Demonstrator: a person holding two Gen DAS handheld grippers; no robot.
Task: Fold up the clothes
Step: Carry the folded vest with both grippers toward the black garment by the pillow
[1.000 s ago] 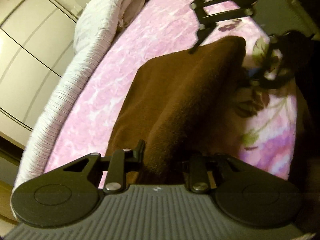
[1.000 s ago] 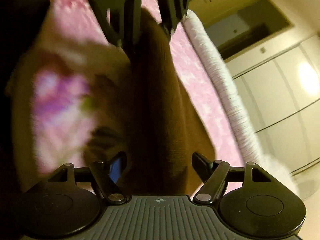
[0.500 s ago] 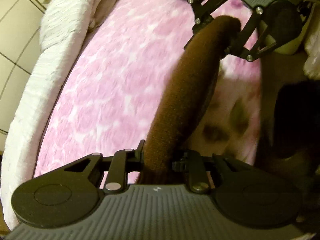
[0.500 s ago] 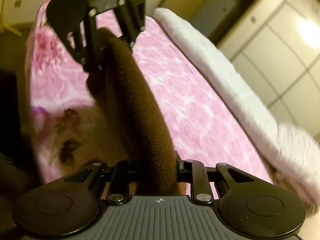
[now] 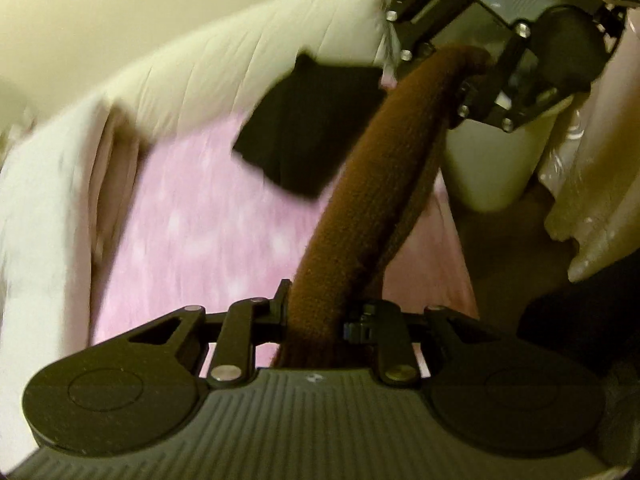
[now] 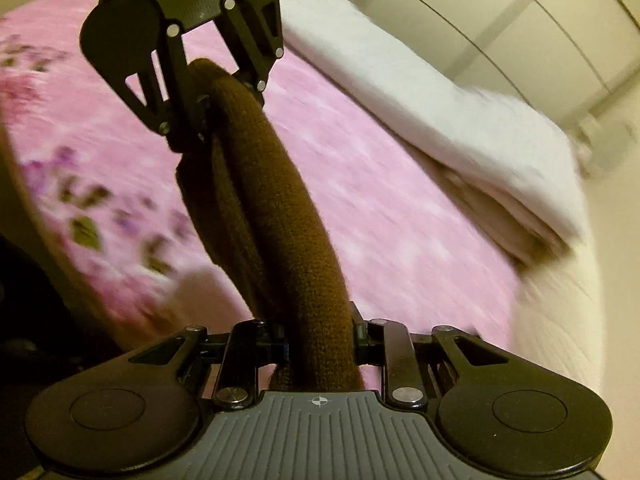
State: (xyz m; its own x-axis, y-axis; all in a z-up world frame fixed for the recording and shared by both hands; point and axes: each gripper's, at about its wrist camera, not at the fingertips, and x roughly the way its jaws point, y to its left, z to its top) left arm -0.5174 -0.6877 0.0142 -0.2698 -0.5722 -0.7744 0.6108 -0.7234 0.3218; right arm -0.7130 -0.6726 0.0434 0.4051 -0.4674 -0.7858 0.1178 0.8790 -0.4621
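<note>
1. Between the fingers of the left claw (image 5: 314, 316): one end of a brown knitted garment (image 5: 372, 184), bunched into a thick roll; the jaws are closed against it on both sides.
2. Right claw (image 6: 320, 340): clamped in the same way on the other end of the garment (image 6: 280, 216); the knit fills the whole gap between its fingers.
3. Brown knitted garment, position: strung in the air from one claw to the other in a sagging arc, above the bed; a looser fold hangs from its underside near the left claw in the right wrist view.
4. Opposite claws as seen from each camera: the right claw (image 5: 460, 80) appears at top right in the left wrist view, the left claw (image 6: 216, 108) at top left in the right wrist view, each gripping the far end of the roll.
5. Bedspread (image 6: 380, 200): pink with a pale floral pattern, purple flowers and green leaves along one edge; blurred by motion.
6. Black cloth (image 5: 304, 128): lying flat on the bedspread near the head of the bed, just beside the garment's line in the left wrist view.
7. White quilt (image 6: 440, 92): folded in a long bank along the far side of the bed.
8. Wardrobe doors (image 6: 500, 20): pale panels behind the quilt.
</note>
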